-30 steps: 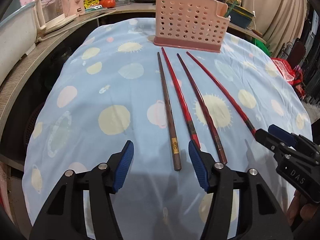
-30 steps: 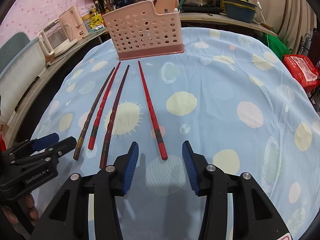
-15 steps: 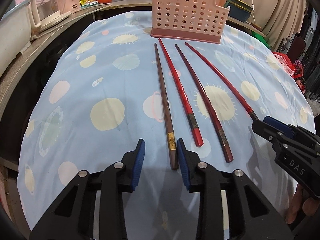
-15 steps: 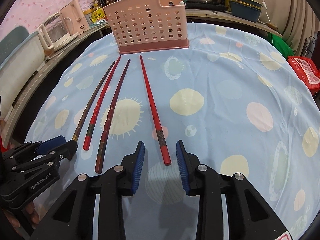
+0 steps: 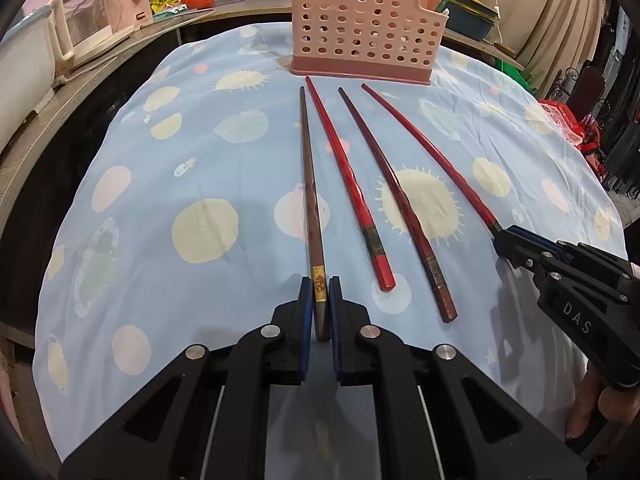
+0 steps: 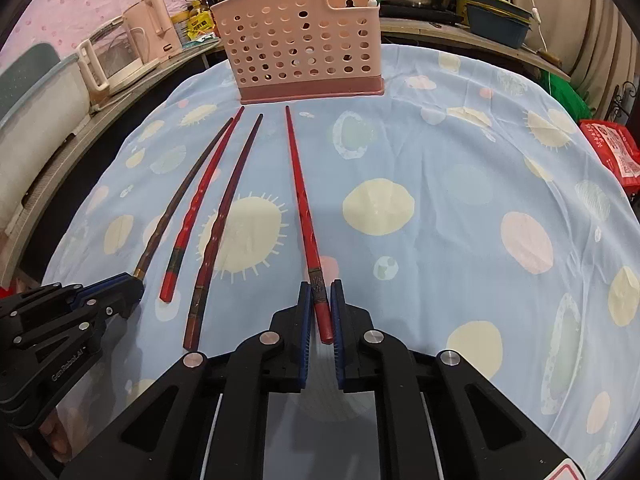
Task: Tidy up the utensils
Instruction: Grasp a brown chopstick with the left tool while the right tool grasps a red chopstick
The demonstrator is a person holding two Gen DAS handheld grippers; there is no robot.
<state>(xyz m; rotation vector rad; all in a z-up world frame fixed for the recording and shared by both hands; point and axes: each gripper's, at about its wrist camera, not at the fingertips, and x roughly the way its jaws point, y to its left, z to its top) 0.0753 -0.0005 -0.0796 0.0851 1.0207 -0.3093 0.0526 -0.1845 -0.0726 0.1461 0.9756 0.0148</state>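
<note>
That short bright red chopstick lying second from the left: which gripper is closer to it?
Left. The left gripper clamps the brown chopstick beside the short red chopstick; the right gripper sits two chopsticks away.

The red chopstick (image 6: 306,224) is clamped at its thick end by the right gripper (image 6: 320,300). Three more chopsticks (image 6: 218,224) are laid leftward on the cloth (image 6: 440,168), before the pink basket (image 6: 300,46). The leftmost's end is met by the left gripper (image 6: 128,286).
</note>
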